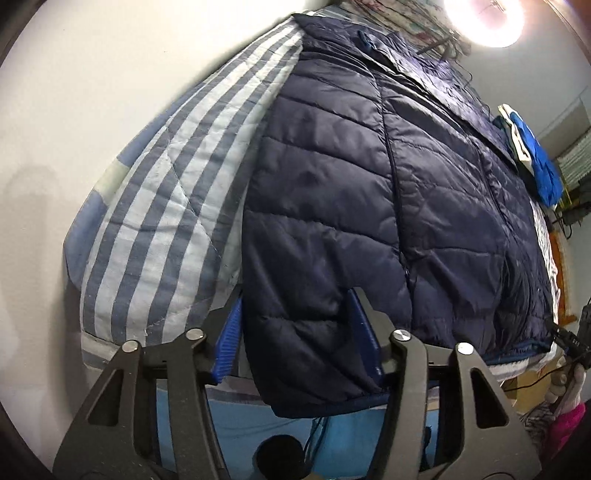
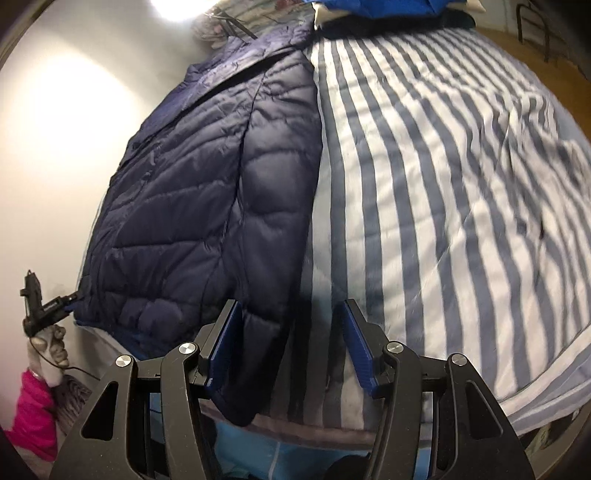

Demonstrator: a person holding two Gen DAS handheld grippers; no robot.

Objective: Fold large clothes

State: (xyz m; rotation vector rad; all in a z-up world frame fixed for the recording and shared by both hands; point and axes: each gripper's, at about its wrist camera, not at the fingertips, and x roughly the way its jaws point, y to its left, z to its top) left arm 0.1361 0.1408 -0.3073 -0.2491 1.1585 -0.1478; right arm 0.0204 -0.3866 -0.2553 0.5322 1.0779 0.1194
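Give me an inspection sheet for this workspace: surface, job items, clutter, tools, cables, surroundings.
Surface: bed with a blue-and-white striped quilt, rumpled on its right side.
Job's things: navy puffer jacket lying flat on the quilt, its hem overhanging the near bed edge.
Clutter: blue and white folded clothes stacked at the far end of the bed.
Tools: left tool open, pads either side of the jacket's hem corner, not closed. Right tool open, the jacket's other corner against its left pad.
Cables: thin black wire trailing from the left tool's handle.
Surroundings: white wall, bright lamp, wooden floor.
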